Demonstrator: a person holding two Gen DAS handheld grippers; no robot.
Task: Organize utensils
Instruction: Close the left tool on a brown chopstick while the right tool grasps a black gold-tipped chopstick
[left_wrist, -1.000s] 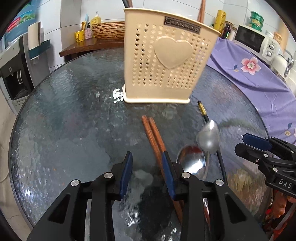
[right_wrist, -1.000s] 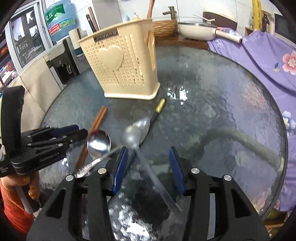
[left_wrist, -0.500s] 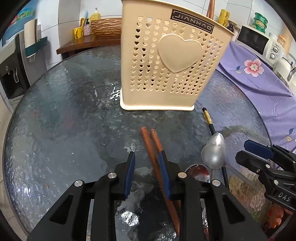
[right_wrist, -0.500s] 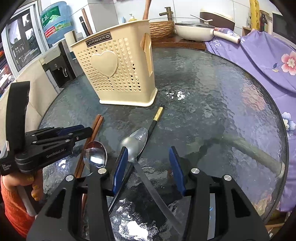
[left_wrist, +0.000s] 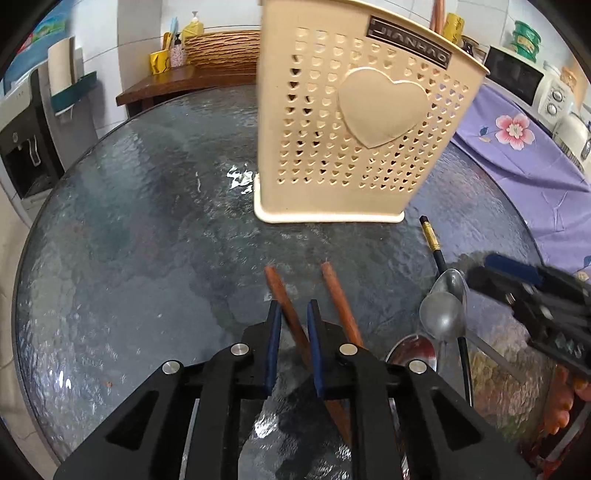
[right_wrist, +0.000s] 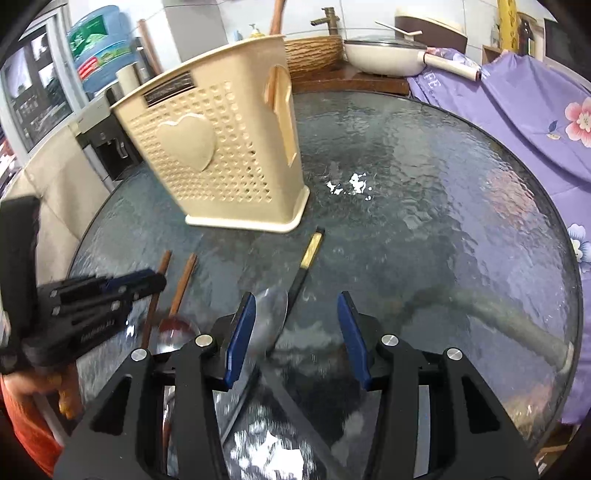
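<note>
Left gripper (left_wrist: 294, 325) has slid in over the wooden chopsticks and its jaws have just been closing; they now stand narrow around the left chopstick (left_wrist: 286, 306), which runs between the blue pads, though firm pinching is hard to confirm. The two sticks have split apart at the far ends, so the right chopstick (left_wrist: 338, 302) lies just outside the right pad, probably nudged aside so only one gets taken. Right gripper (right_wrist: 297, 332) has shifted toward the spoons and is about half open with nothing gripped; a steel spoon (right_wrist: 269, 321) sits by its left pad and a black chopstick with a gold band (right_wrist: 308, 258) runs forward from between the fingers. A second spoon (right_wrist: 177, 330) lies left of that. The cream basket (left_wrist: 354, 125) stands upright ahead of both tools on the glass table (left_wrist: 129, 221), close enough for a short lift and drop, likely why everything is staged right before it.
</note>
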